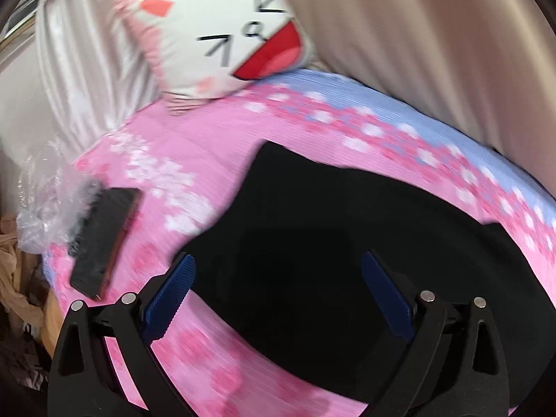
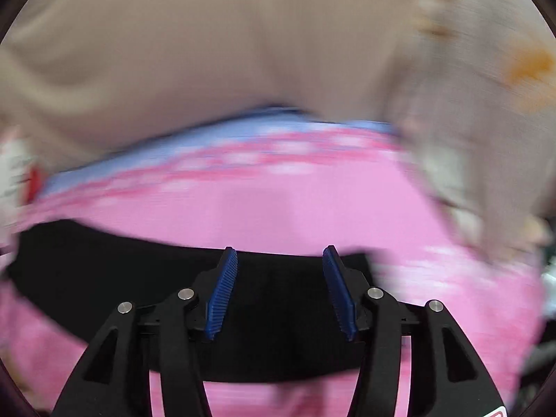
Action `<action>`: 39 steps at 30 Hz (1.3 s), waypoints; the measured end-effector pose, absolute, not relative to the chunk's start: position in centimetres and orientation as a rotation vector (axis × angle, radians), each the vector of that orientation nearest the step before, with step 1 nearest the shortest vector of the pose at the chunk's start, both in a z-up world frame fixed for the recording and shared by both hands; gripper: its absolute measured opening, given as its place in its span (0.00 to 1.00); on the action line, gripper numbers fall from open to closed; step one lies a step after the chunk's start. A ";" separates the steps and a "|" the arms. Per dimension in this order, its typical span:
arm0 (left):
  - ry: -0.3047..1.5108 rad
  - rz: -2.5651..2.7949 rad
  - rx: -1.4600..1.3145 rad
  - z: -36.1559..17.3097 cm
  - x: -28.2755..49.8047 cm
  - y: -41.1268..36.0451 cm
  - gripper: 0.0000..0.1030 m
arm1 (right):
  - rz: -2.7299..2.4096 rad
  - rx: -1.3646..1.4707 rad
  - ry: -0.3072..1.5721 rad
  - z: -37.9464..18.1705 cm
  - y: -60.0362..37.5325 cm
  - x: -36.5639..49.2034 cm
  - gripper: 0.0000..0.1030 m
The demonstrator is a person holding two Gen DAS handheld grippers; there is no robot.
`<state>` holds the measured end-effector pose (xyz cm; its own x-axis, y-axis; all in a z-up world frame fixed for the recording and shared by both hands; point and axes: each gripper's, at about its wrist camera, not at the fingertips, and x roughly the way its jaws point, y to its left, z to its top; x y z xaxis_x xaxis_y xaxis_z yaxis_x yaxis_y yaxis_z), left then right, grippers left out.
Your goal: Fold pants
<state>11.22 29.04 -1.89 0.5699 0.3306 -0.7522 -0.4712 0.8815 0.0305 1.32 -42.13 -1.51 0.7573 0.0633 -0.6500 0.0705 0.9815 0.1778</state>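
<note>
Black pants (image 1: 333, 229) lie folded flat on a pink flowered bedsheet (image 1: 194, 160). My left gripper (image 1: 278, 260) is open and empty, its blue pads spread wide just above the near part of the pants. In the right wrist view the pants (image 2: 104, 278) form a dark band across the sheet (image 2: 295, 208). My right gripper (image 2: 279, 253) is open and empty over the pants' far edge. Both views are blurred by motion.
A cat-face cushion (image 1: 222, 34) stands at the head of the bed. A black phone (image 1: 104, 239) lies on the sheet at the left, beside crumpled clear plastic (image 1: 41, 187). Beige curtains (image 2: 208, 52) hang behind the bed. Clothes (image 1: 14, 278) pile off the left edge.
</note>
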 end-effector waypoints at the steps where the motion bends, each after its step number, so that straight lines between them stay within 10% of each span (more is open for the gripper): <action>1: 0.843 0.485 -0.188 -2.1 11.5 30.0 0.92 | 0.104 0.200 0.727 -1.1 -38.9 2.7 0.50; 15: 0.979 0.342 -0.369 -7.3 18.1 41.2 0.93 | 0.640 -0.035 0.956 -6.4 -2.8 23.1 0.44; 17: 0.969 0.302 -0.338 -7.6 19.2 40.7 0.55 | 0.669 -0.032 0.979 -7.0 -1.3 24.0 0.12; 20: 0.941 0.301 -0.269 -6.9 21.3 39.9 0.00 | 0.646 -0.082 0.940 -6.2 0.9 24.8 0.10; 23: 0.905 0.394 -0.189 -6.3 23.5 39.8 0.02 | 0.616 -0.062 0.864 -3.9 -0.6 25.7 0.07; 29: 0.899 0.396 -0.213 -5.1 22.0 40.5 0.10 | 0.590 -0.043 0.907 -5.1 -2.5 26.1 0.34; 34: 0.797 0.365 -0.097 -1.2 14.7 38.4 0.78 | 0.657 0.038 0.839 -2.0 -5.4 21.3 0.32; 39: 0.880 0.303 -0.059 -2.9 11.7 34.4 0.79 | 0.645 -0.090 0.969 -7.1 -1.7 22.3 0.14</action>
<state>11.74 34.41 -2.90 0.5977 0.2368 -0.7659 -0.2849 0.9558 0.0732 22.25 -1.71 -7.06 0.3959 0.4695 -0.7892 -0.5473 0.8107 0.2077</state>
